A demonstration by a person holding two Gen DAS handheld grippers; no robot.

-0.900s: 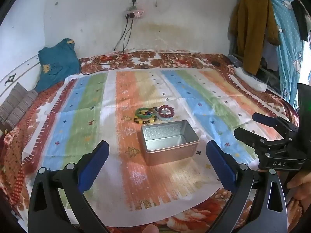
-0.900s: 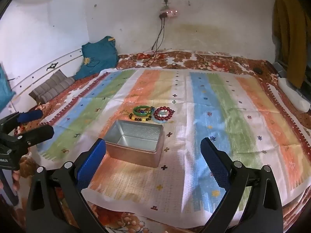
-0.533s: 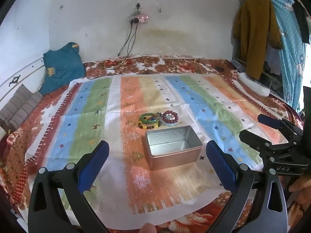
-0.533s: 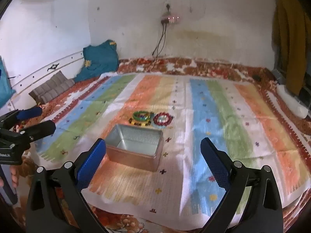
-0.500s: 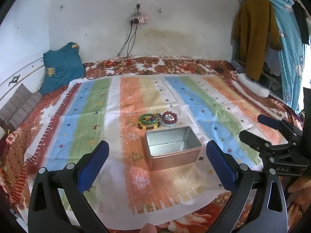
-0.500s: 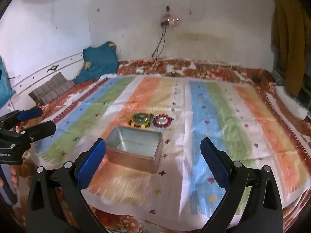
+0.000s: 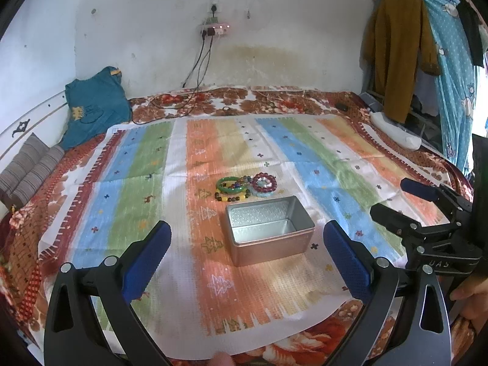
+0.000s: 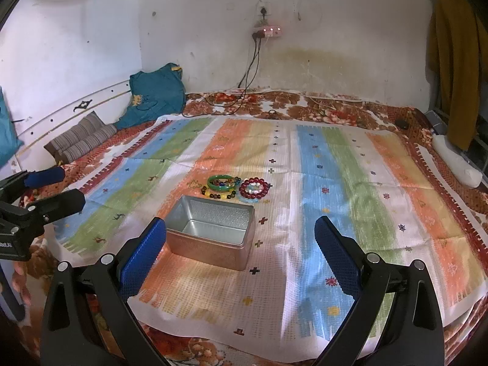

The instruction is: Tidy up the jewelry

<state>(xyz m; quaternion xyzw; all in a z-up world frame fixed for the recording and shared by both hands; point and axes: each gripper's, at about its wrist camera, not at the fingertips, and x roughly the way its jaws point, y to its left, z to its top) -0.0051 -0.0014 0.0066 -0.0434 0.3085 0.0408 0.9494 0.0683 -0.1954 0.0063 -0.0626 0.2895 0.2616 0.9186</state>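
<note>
Left gripper [image 7: 247, 256] and right gripper [image 8: 241, 253] hovering with jaws spread wide, empty metal tin [image 7: 270, 233] sitting mid-cloth, beaded bracelets [image 7: 245, 186] lying just behind it.

A striped cloth [image 7: 146, 164] of blue, green, orange and white bands covers a floral bedspread [image 7: 244, 100]. At the far left a teal garment [image 7: 94, 103] leans on the wall, with striped grey cushions [image 7: 27, 164] nearer. A power strip [image 7: 215, 27] hangs on the far wall, cables trailing down; a mustard coat [image 7: 396, 58] hangs at far right.
</note>
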